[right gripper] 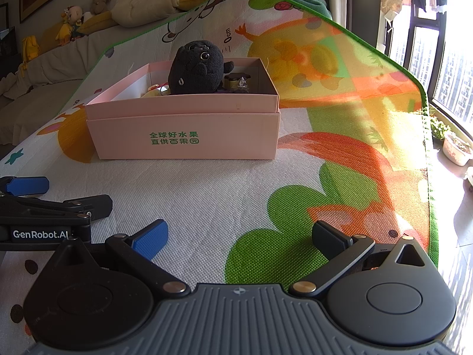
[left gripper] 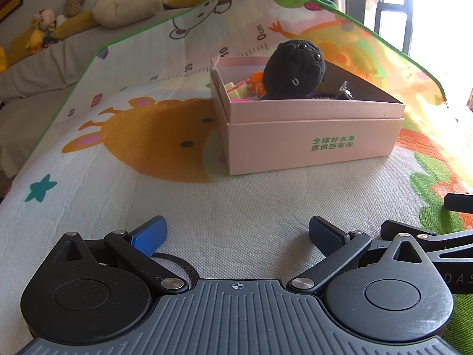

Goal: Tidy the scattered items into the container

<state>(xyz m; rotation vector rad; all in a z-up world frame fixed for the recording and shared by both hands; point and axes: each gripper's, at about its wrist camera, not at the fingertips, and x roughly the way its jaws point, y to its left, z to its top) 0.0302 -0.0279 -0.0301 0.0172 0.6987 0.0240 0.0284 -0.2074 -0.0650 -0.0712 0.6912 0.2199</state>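
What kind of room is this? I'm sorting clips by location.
Most likely a home living room: a cartoon play mat, a covered sofa lined with stuffed toys, and a large window.

Green printed characters 全球好水果 / 直供百果园 on the front wall of the pink cardboard box [left gripper: 313,145]; ruler marks "0cm", "10", "20" on the colourful cartoon play mat [left gripper: 189,68]; white "GenRobot.AI" on the black left gripper body [right gripper: 41,233].

Bare mat [left gripper: 236,201] before box [left gripper: 310,145]
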